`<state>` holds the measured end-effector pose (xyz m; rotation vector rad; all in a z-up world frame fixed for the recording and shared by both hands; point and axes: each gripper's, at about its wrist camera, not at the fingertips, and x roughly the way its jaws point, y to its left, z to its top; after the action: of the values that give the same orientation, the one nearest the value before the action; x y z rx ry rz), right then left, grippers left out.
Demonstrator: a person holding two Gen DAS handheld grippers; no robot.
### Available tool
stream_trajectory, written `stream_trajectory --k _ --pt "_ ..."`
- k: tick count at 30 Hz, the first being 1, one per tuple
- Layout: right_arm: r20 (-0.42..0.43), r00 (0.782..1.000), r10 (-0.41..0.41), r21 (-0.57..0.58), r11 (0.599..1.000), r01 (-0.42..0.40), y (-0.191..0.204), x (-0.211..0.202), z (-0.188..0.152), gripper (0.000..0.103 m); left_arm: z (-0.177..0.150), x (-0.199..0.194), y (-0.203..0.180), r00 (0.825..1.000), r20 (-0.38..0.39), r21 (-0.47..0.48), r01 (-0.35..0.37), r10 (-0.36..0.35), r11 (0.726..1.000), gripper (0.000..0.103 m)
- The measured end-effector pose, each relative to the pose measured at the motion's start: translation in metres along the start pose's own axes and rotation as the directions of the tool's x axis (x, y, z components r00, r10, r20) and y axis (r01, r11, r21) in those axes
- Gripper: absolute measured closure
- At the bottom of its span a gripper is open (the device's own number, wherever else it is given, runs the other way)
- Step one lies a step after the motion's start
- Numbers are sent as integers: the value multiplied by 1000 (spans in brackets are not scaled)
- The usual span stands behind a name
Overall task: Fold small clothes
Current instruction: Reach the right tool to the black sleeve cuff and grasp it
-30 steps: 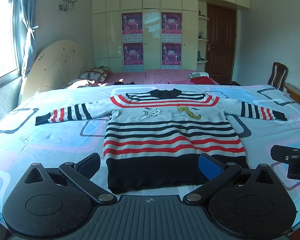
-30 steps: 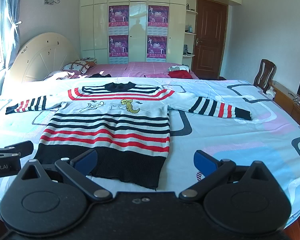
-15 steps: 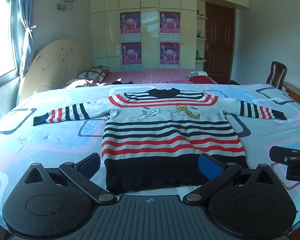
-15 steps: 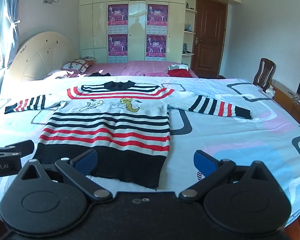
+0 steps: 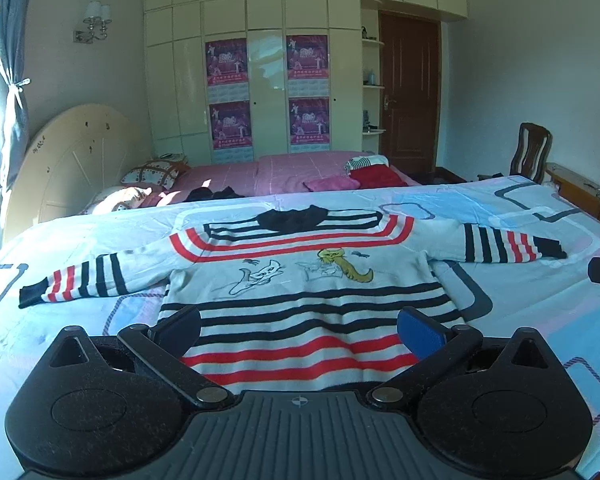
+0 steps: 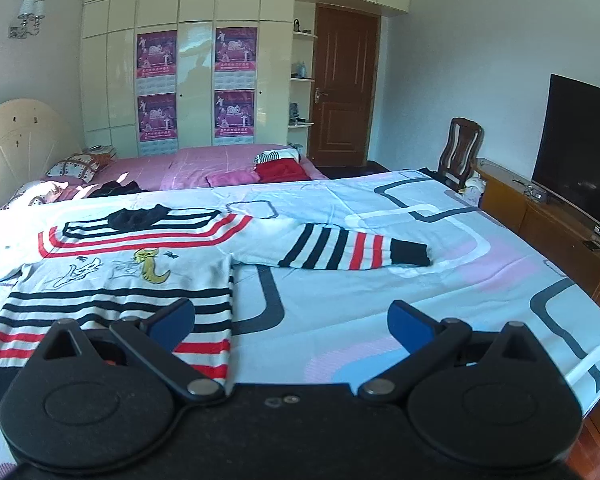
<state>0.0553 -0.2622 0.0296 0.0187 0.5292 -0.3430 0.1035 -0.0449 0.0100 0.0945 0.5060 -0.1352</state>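
Both grippers moved forward over bed since earlier frames. Left gripper [image 5: 298, 326] hovered above striped knit sweater [image 5: 300, 280], jaws spread, nothing pinched. Right gripper [image 6: 290, 322] shifted right, jaws spread, above sweater's right edge. Sweater lay flat, sleeves out, on patterned light-blue bedspread [image 6: 380, 300].

- Cream built-in wardrobe [image 5: 260, 80] fills the far wall, with four magenta posters [image 5: 226, 64] on its doors.
- Dark wooden door [image 6: 346, 84] stands right of it, past narrow corner shelves [image 6: 302, 80].
- Rounded cream headboard [image 5: 68, 160] backs a pink-covered bed [image 5: 260, 172].
- Wall lamp [image 5: 94, 20] hangs above; a curtained window [image 5: 8, 80] lies left, apparently sunlit.
- Wooden chair [image 6: 460, 148] and dark television [image 6: 580, 148] on a low cabinet [image 6: 540, 216] line the right wall.
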Motion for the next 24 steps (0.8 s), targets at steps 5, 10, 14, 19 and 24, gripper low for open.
stream_trajectory --k 5,10,14,19,24 --pt "-23 999 -37 31 999 38 -33 59 14 0 18 45 -16 999 -25 17 -24 25 1000 0" --pt "-45 997 -56 83 995 60 -72 151 32 0 34 108 -32 995 -63 15 -82 82 997 0" --pt "-79 993 -92 155 983 103 -113 229 35 1 45 169 -49 984 -111 -7 -138 136 990 0" --pt "-137 984 -110 239 961 141 -159 308 29 12 48 230 -63 963 -189 -7 -195 190 981 0" --pt "-194 978 -76 347 927 141 -190 345 18 20 51 267 -83 953 -223 38 -203 206 978 0"
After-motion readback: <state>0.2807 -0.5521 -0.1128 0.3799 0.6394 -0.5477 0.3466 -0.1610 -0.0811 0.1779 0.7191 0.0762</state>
